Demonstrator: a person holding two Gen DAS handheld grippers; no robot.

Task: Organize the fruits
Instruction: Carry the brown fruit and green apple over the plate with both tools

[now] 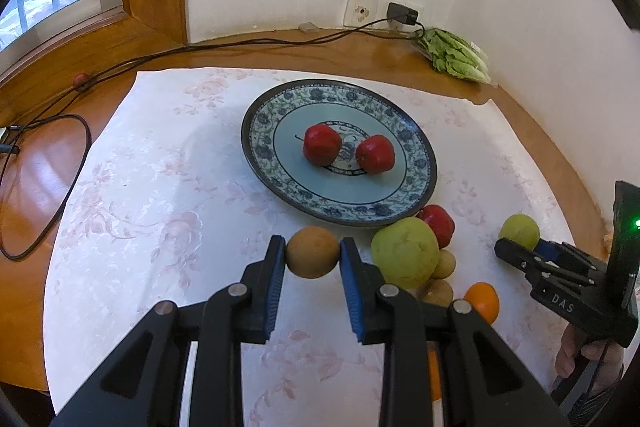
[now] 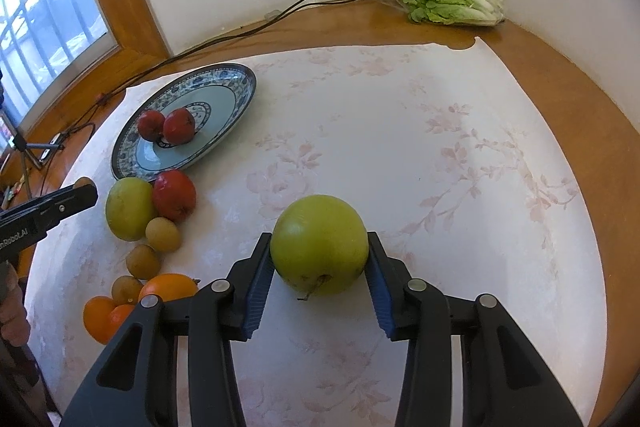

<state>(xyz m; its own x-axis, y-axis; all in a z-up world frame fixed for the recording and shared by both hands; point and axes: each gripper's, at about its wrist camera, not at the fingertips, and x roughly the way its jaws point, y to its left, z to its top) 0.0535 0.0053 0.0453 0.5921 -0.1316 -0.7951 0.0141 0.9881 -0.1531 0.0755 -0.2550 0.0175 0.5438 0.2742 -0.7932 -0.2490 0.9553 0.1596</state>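
Observation:
A blue-patterned plate (image 1: 280,115) (image 2: 236,83) holds two red apples (image 1: 322,145) (image 1: 375,154) (image 2: 179,126). My left gripper (image 1: 313,254) is shut on a small brown round fruit (image 1: 313,253), just in front of the plate's near rim. My right gripper (image 2: 319,255) is shut on a green apple (image 2: 319,245) (image 1: 520,231), to the right of the fruit pile. The pile holds a green apple (image 1: 404,253) (image 2: 129,207), a red apple (image 1: 438,225) (image 2: 174,195), small brown fruits (image 2: 162,234) and oranges (image 1: 482,301) (image 2: 168,287).
A floral white cloth (image 1: 160,187) (image 2: 440,147) covers the round wooden table. A bagged lettuce (image 1: 454,57) (image 2: 448,1) lies at the back by the wall socket with a plugged charger (image 1: 402,13). Cables (image 1: 48,123) run along the left edge near the window.

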